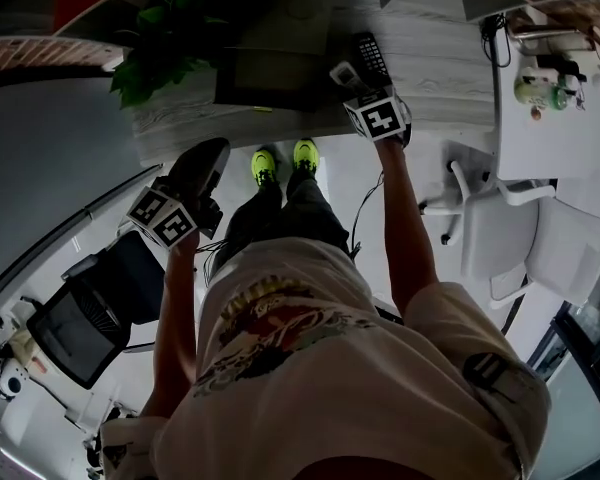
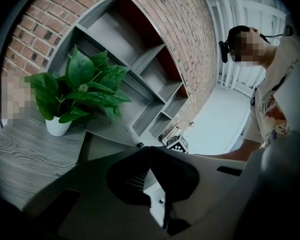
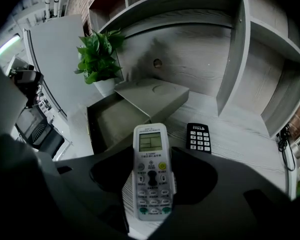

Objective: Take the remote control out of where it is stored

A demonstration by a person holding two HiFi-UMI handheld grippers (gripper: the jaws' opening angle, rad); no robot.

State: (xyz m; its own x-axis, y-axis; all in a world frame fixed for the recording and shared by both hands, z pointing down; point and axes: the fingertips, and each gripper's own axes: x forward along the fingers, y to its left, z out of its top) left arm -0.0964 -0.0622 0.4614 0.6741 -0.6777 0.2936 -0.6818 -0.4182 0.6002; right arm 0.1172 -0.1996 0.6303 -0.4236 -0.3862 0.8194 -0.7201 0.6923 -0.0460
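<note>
**Plastic, grained wood and rough brick, as we see them**

We see the white remote control (image 3: 151, 171) in smooth, faintly glossy plastic with a shiny display window, and the black remote (image 3: 198, 137) in matt plastic. The desk (image 3: 240, 149) and shelves (image 3: 190, 49) show a pale grey wood grain with a matt finish. The grey box (image 3: 152, 96) looks smooth and matt, like card. We find the brick wall (image 2: 185, 39) rough, the plant (image 2: 82, 81) waxy-leaved and its pot (image 2: 56, 126) smooth white.
</note>
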